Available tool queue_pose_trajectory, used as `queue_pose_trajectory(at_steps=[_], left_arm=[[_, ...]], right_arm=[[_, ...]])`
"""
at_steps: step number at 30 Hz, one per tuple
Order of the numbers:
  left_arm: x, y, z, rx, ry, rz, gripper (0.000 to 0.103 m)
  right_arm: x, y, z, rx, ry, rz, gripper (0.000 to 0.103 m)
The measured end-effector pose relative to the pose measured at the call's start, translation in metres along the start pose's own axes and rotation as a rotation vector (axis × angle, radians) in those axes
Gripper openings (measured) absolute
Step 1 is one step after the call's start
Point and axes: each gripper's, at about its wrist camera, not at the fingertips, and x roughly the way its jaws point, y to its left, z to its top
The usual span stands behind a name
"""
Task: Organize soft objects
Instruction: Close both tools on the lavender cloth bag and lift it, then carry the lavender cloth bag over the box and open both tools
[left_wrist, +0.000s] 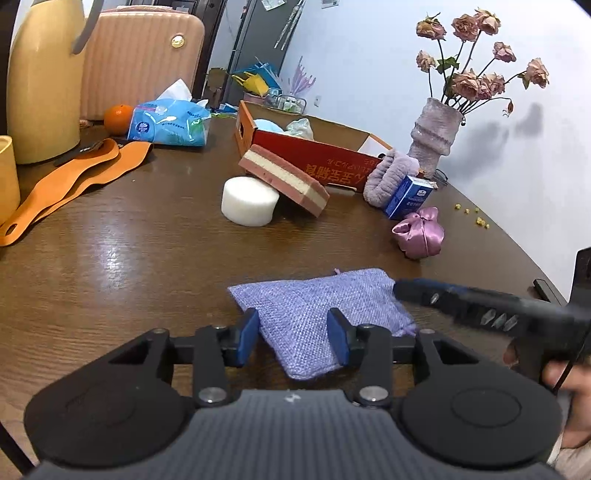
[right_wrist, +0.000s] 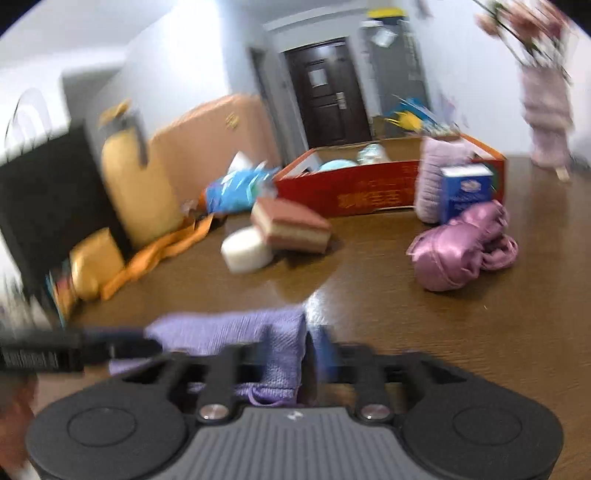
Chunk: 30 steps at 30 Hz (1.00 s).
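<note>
So the purple woven pouch is lying flat on the brown table, close to the near edge. The left claw is partly open with a corner of the pouch sitting between its blue pads; the pads look like they stand just off the cloth, not pinching it. The right claw comes in from the other side at the pouch's far end. Its view is really blurry, so I can't tell if it's gripping the fabric or just straddling it.

Stuff around: a pink satin bundle sits a bit beyond the pouch to the right, with a small blue carton and a fuzzy lilac roll behind it. Between the pouch and the red cardboard box there's a white foam cylinder with a pink layered sponge leaning on it. Off to the left, orange spoons, a tissue pack, an orange and a yellow jug. A vase of dried roses stands at the back right.
</note>
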Motion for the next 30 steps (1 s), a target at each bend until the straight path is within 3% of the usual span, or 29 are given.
queue_pose_trajectory(at_steps=[3,6,11,12,14,15,16,17,20,27,30], left_arm=[[-0.005,0.004,-0.001,-0.005,-0.008,-0.018,0.042],[-0.009,0.009,0.001,-0.024,-0.024,-0.023,0.042],[0.001,0.031,0.009,-0.167,0.007,-0.022,0.042],[0.004,0.036,0.011,-0.206,0.018,-0.046,0.042],[0.009,0.041,0.013,-0.249,0.032,-0.074,0.042],[0.011,0.042,0.014,-0.260,0.037,-0.086,0.039],[0.013,0.042,0.014,-0.268,0.042,-0.083,0.028],[0.015,0.042,0.013,-0.265,0.044,-0.080,0.019],[0.012,0.037,0.012,-0.237,0.039,-0.102,0.009],[-0.004,0.000,0.012,-0.109,-0.020,-0.129,0.008],[-0.001,-0.010,0.015,-0.089,-0.014,-0.140,0.008]], right_arm=[[0.000,-0.015,0.006,0.118,0.001,0.088,0.057],[0.012,-0.015,0.008,0.133,0.032,0.093,0.053],[0.032,-0.020,0.009,0.209,0.072,0.128,0.051],[0.035,-0.020,0.010,0.217,0.077,0.140,0.049],[0.038,-0.020,0.010,0.228,0.087,0.152,0.033],[0.039,-0.019,0.010,0.227,0.096,0.159,0.025],[0.039,-0.018,0.010,0.223,0.099,0.164,0.017],[0.039,-0.017,0.009,0.215,0.101,0.165,0.015],[0.032,-0.010,0.008,0.169,0.092,0.146,0.006],[-0.006,0.009,0.008,-0.005,-0.002,0.044,0.004],[-0.020,0.005,0.010,-0.021,-0.038,0.017,0.004]])
